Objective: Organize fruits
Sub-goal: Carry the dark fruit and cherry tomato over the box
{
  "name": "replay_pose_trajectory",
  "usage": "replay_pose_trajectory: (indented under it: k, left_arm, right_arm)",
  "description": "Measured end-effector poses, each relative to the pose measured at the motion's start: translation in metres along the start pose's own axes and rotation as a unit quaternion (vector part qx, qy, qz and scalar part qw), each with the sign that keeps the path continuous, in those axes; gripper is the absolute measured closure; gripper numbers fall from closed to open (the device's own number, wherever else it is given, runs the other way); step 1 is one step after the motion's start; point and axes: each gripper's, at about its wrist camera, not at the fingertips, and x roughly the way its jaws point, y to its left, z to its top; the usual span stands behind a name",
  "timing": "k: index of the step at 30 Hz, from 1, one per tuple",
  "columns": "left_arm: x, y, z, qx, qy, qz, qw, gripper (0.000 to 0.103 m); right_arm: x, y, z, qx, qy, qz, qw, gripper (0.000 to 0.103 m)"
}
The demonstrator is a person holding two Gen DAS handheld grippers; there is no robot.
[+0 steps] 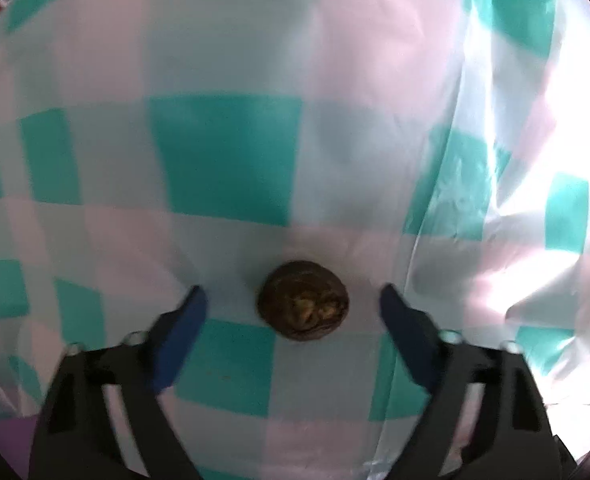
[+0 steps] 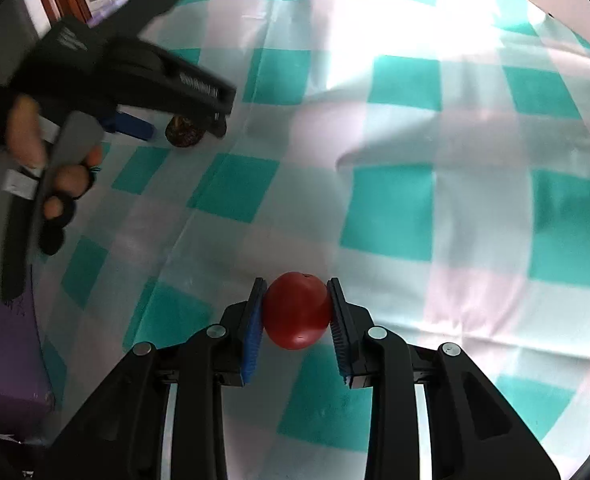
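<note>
smooth red fruit [image 2: 297, 312], wrinkled brown fruit [image 1: 304, 306]

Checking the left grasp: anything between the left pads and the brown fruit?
No. In the left wrist view only bare checked cloth separates each pad from the brown fruit.

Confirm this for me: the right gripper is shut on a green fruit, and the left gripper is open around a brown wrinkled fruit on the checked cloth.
Not quite: the fruit in the right gripper is red, not green, as the right wrist view shows. The rest holds: the left gripper is open around the brown wrinkled fruit on the checked cloth.
</note>
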Motion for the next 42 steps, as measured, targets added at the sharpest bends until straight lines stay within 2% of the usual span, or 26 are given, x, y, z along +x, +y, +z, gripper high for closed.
replay_pose_trajectory:
  k: [2,3,5,10,15,21,25,31,32,36,42]
  left_arm:
    - [-0.002,-0.007,-0.004,0.029,-0.023,-0.001,0.9993,0.042]
    - [-0.004,-0.014,-0.006,0.050,-0.031,0.003,0.9983,0.061]
    - [-0.005,-0.022,-0.013,0.069,-0.032,-0.003,0.9971,0.060]
    - [-0.017,-0.039,-0.051,0.067,-0.024,-0.026,0.9971,0.061]
    - [-0.038,-0.059,-0.122,0.047,-0.013,-0.024,0.9985,0.061]
    - [-0.073,-0.082,-0.222,-0.003,-0.009,0.011,0.9999,0.061]
    - [-0.094,-0.096,-0.284,-0.032,-0.015,0.024,0.9991,0.061]
    - [-0.135,-0.115,-0.347,-0.087,-0.038,0.030,0.9951,0.061]
    - [-0.152,-0.109,-0.359,-0.088,-0.040,0.032,0.9948,0.061]
    - [-0.185,-0.114,-0.393,-0.093,-0.058,0.048,0.9928,0.060]
    - [-0.212,-0.100,-0.415,-0.121,-0.081,0.073,0.9866,0.060]
  right_arm:
    - [-0.005,-0.005,-0.003,0.003,-0.004,0.001,1.000,0.072]
    - [-0.006,-0.007,-0.004,0.004,-0.004,0.001,1.000,0.072]
    - [-0.010,-0.012,-0.010,0.005,-0.004,0.003,1.000,0.072]
    - [-0.019,-0.031,-0.030,0.007,0.000,0.014,1.000,0.072]
    - [-0.037,-0.027,-0.074,-0.027,0.011,0.041,0.999,0.072]
    - [-0.072,-0.036,-0.116,-0.110,0.035,0.080,0.990,0.072]
    - [-0.103,-0.053,-0.138,-0.142,0.032,0.099,0.984,0.072]
    - [-0.150,-0.066,-0.168,-0.198,0.021,0.117,0.973,0.072]
    - [-0.154,-0.066,-0.168,-0.202,0.020,0.121,0.972,0.072]
    - [-0.172,-0.062,-0.175,-0.225,0.013,0.142,0.964,0.072]
    - [-0.182,-0.044,-0.178,-0.245,0.008,0.161,0.956,0.072]
